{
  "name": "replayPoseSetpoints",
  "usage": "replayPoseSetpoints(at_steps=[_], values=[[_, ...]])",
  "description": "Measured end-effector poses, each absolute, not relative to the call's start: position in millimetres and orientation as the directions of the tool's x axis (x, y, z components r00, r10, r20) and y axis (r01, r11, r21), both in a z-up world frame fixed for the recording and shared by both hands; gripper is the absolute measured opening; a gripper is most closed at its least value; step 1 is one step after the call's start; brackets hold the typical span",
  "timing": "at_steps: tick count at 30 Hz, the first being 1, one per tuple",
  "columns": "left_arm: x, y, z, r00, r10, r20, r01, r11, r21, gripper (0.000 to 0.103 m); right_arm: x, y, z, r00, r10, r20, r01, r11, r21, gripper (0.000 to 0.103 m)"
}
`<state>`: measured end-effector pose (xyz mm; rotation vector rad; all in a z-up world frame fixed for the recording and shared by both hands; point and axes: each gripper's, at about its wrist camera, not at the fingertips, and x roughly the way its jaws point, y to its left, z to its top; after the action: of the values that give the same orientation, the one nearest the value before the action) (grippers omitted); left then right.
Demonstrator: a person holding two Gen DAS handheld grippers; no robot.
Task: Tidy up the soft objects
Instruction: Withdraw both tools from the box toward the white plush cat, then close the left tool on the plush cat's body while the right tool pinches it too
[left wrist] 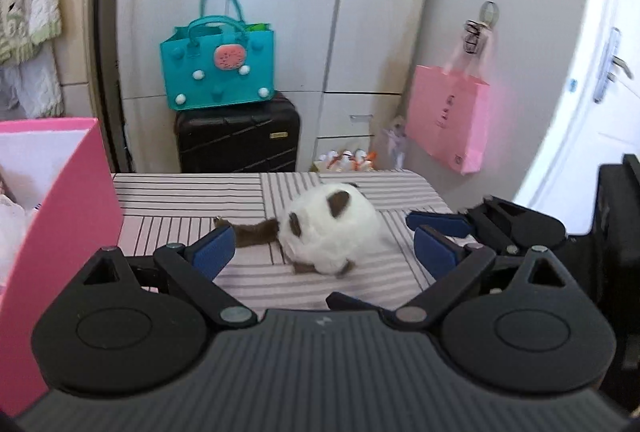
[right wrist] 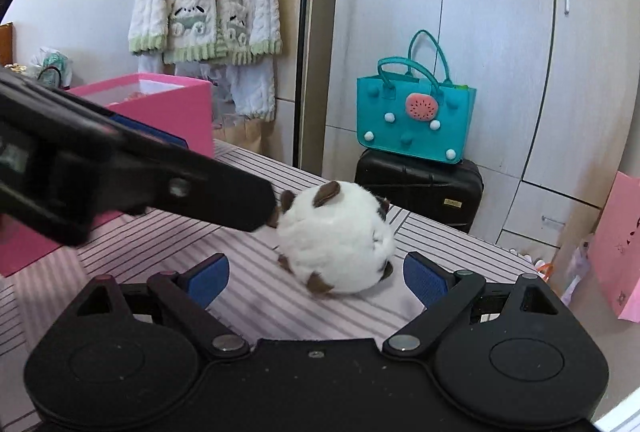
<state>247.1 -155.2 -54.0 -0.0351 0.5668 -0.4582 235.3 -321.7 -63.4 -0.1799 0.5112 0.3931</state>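
striped table (left wrist: 180,200), plush toy (left wrist: 332,228), perhaps pink box (left wrist: 72,192).

Both tools share one build. The left gripper (left wrist: 324,250) has a dark grey ribbed housing with a small pale mark at its centre, flanked by two black round-ended lobes, each with a shallow disc recess. Black link arms pivot on silver round pins and end in blue textured pads (left wrist: 216,250). The right gripper (right wrist: 316,274) has a smooth, dust-speckled black housing with one small central screw, and triangular cut-outs in its outer brackets.
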Motion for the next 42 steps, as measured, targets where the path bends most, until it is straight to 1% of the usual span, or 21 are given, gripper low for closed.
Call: replayPoseSetpoints(at_steps=[6, 10, 14, 16, 19, 20, 21, 22, 23, 25, 27, 29, 34, 39, 42], values=[[278.7, -160.6, -70.2, 0.711, -0.451, -0.540, 0.379, 0.892, -0.247, 0.096, 262.1, -323.6, -75.8, 0.790, 0.301, -0.534, -0.394, 0.917, -0.066, 0.096], [291.4, -166.1, -78.0, 0.702, -0.443, -0.558, 0.362, 0.896, -0.256, 0.096, 271.1, -323.1, -81.4, 0.778, 0.301, -0.552, -0.397, 0.916, -0.060, 0.096], [301.8, -166.7, -86.3, 0.685, -0.443, -0.578, 0.331, 0.897, -0.294, 0.094, 279.0, -323.8, -81.6, 0.772, 0.308, -0.556, -0.405, 0.913, -0.055, 0.096], [304.4, -166.1, -88.4, 0.684, -0.445, -0.578, 0.323, 0.895, -0.307, 0.093, 282.6, -325.5, -83.0, 0.762, 0.319, -0.563, -0.404, 0.914, -0.028, 0.094], [305.6, -166.1, -89.5, 0.684, -0.454, -0.571, 0.325, 0.891, -0.318, 0.090, 285.1, -329.4, -85.0, 0.740, 0.349, -0.575, -0.414, 0.910, 0.020, 0.083], [305.9, -166.2, -89.9, 0.683, -0.457, -0.570, 0.326, 0.889, -0.322, 0.085, 284.9, -329.3, -85.3, 0.736, 0.355, -0.576, -0.418, 0.908, 0.026, 0.081], [306.0, -165.7, -91.5, 0.679, -0.463, -0.569, 0.329, 0.886, -0.328, 0.081, 284.6, -329.2, -85.6, 0.732, 0.364, -0.576, -0.424, 0.905, 0.033, 0.077], [307.0, -165.4, -93.1, 0.671, -0.475, -0.570, 0.332, 0.879, -0.342, 0.075, 284.4, -328.7, -85.8, 0.732, 0.366, -0.575, -0.427, 0.904, 0.032, 0.070], [308.2, -165.3, -93.9, 0.661, -0.488, -0.570, 0.333, 0.872, -0.360, 0.070, 283.9, -327.9, -85.8, 0.736, 0.362, -0.573, -0.425, 0.905, 0.026, 0.070], [311.8, -163.2, -96.4, 0.650, -0.508, -0.566, 0.315, 0.857, -0.408, 0.067, 283.1, -326.4, -85.5, 0.740, 0.354, -0.572, -0.421, 0.907, 0.017, 0.066], [313.6, -163.6, -95.7, 0.657, -0.504, -0.561, 0.313, 0.859, -0.406, 0.064, 281.8, -325.4, -84.5, 0.743, 0.344, -0.574, -0.416, 0.909, 0.007, 0.063], [311.6, -164.0, -94.0, 0.657, -0.510, -0.556, 0.322, 0.856, -0.405, 0.059, 280.7, -325.0, -82.5, 0.746, 0.334, -0.576, -0.412, 0.911, -0.005, 0.063], [304.8, -159.6, -92.3, 0.646, -0.526, -0.554, 0.308, 0.843, -0.441, 0.053, 277.8, -325.2, -78.6, 0.743, 0.326, -0.584, -0.392, 0.920, 0.014, 0.062], [287.8, -156.2, -86.0, 0.644, -0.539, -0.543, 0.322, 0.835, -0.447, 0.053, 264.1, -322.8, -69.3, 0.737, 0.320, -0.595, -0.382, 0.924, 0.024, 0.062], [273.8, -154.5, -81.2, 0.620, -0.552, -0.558, 0.345, 0.830, -0.437, 0.052, 251.8, -319.3, -63.6, 0.728, 0.314, -0.610, -0.367, 0.929, 0.040, 0.062]])
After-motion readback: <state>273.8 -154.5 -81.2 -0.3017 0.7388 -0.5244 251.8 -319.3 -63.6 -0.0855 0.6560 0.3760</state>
